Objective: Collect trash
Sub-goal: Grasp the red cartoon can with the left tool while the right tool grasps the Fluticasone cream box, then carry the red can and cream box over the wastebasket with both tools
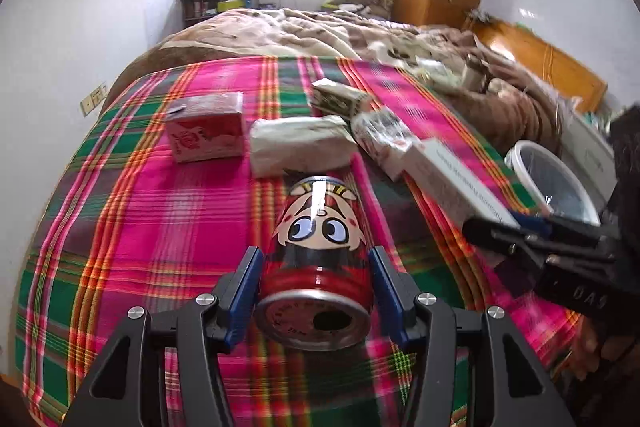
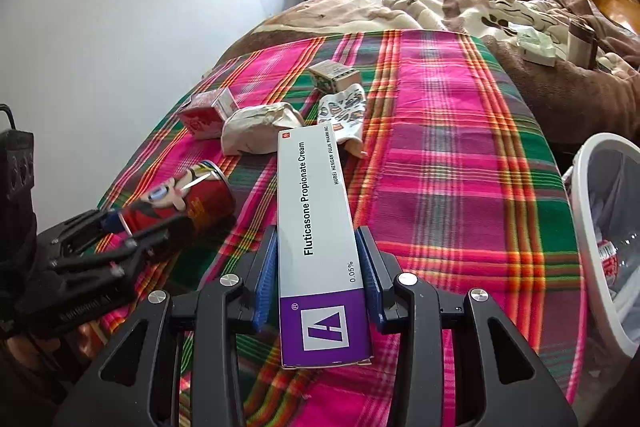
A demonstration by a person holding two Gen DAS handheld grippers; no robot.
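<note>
the left hand-held gripper [image 1: 316, 259] is pinching a red drink can [image 1: 318, 243] with a cartoon face, blue pads on both its sides, above the plaid bedcover [image 1: 140, 227]. the right hand-held gripper [image 2: 318, 259] is pinching a long fluticasone cream box [image 2: 316, 227]. a red carton [image 1: 206, 131], a crumpled paper bag [image 1: 296, 145] and a small printed box [image 1: 340, 99] lie on the bedcover. a white trash bin [image 2: 588, 211] stands beside the bed, at the right.

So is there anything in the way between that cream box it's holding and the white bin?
Nothing visible. The right gripper holds the cream box above the plaid blanket, and the stretch over to the white bin at the bed's edge is bare.
</note>
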